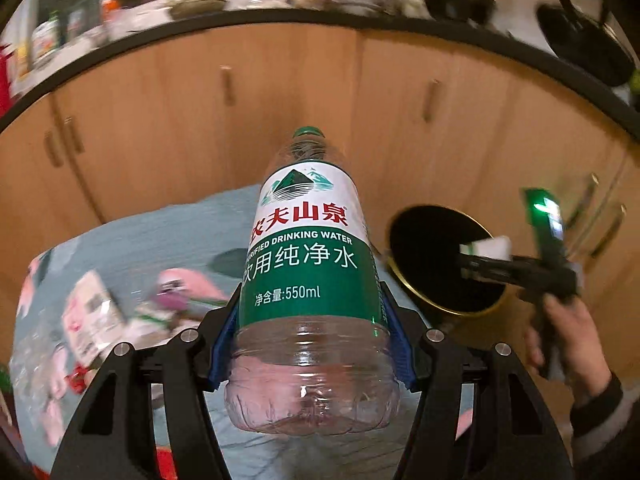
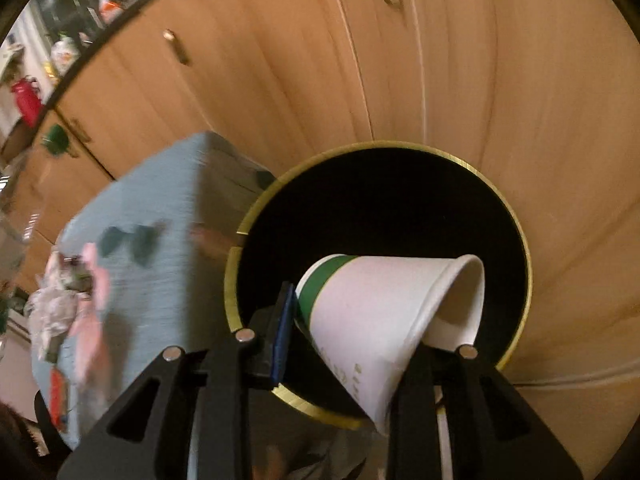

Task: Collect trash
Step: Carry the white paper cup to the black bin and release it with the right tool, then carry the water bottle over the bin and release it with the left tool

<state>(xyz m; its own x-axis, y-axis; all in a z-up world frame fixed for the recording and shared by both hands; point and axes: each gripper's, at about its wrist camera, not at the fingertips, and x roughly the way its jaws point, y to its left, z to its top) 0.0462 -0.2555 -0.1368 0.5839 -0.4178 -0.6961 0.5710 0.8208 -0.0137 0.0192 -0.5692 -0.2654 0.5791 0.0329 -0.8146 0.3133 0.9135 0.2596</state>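
My left gripper (image 1: 310, 344) is shut on an empty clear plastic water bottle (image 1: 310, 264) with a green and white label, cap pointing away, held above the blue-clothed table (image 1: 160, 236). My right gripper (image 2: 352, 332) is over the mouth of the black, gold-rimmed trash bin (image 2: 256, 216) with a white paper cup (image 2: 380, 312), green-banded and squashed, between its fingers; its left pad stands slightly off the cup. The left wrist view shows the right gripper (image 1: 480, 260) with the cup (image 1: 490, 246) above the bin (image 1: 412, 292).
Wrappers and crumpled packets (image 1: 96, 312) lie on the table's left side, and also show in the right wrist view (image 2: 68, 304). Wooden cabinet doors (image 1: 280, 100) stand behind the table and bin, under a dark-edged cluttered counter (image 1: 320, 16).
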